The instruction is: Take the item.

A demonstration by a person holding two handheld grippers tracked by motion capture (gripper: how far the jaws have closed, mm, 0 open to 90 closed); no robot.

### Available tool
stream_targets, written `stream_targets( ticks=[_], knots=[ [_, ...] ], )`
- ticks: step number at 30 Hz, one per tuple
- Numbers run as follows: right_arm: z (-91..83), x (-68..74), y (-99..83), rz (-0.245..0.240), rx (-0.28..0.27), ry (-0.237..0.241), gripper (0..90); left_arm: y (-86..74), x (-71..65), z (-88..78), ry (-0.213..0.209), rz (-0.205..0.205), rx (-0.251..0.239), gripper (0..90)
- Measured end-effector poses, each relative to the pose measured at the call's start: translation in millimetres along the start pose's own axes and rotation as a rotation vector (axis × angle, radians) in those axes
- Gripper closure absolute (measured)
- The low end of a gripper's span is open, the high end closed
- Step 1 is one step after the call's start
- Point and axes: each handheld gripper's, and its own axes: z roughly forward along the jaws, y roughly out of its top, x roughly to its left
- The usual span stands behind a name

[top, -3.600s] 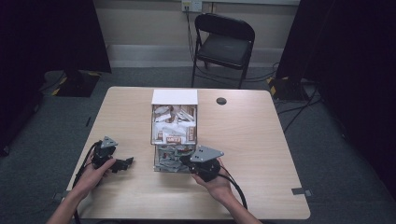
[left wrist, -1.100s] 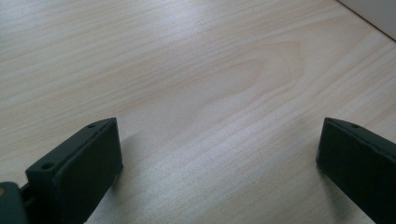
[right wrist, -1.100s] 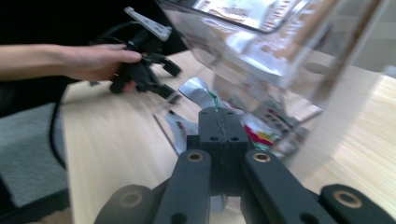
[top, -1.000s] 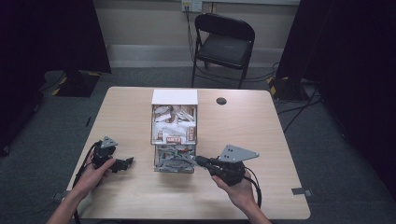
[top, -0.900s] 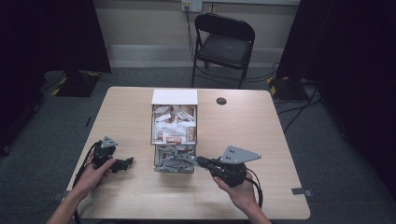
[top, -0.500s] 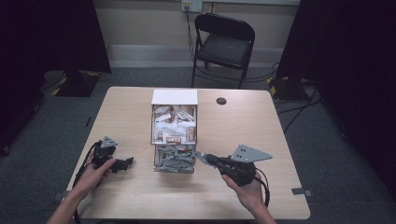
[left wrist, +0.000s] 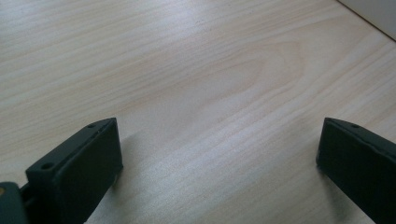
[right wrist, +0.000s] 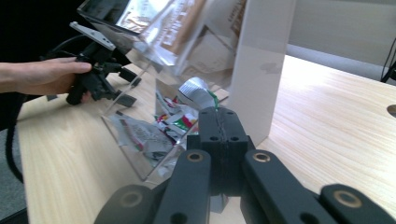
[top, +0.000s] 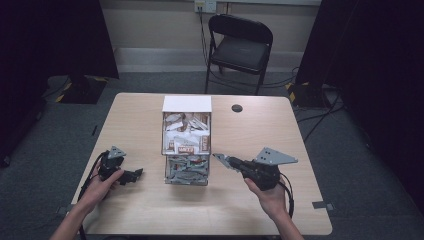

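Dispenser upright, long axis away from person; right gripper pressed together, empty; left gripper spread

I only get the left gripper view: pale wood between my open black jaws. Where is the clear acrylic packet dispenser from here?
Observer: In the high view, the clear acrylic dispenser with a white back panel stands mid-table. It is to the right of the left gripper and apart from it.
Operator: And where is the right gripper?
Observer: The right gripper is just right of the dispenser's lower bin, with its jaws shut and pointing toward it.
Operator: Has it got a packet?
Observer: In the right gripper view, a silver packet with a green edge sits right at its tips. I cannot tell whether it is pinched.
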Motion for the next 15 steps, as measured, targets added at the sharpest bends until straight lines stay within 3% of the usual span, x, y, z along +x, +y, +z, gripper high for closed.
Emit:
stream_targets(
  ticks=[15],
  knots=[
    [13.4, -17.4, 7.8, 0.015, -0.002, -0.032, 90.0, 0.0, 0.0, 0.0, 0.000, 0.000, 0.000, 0.0]
  ],
)
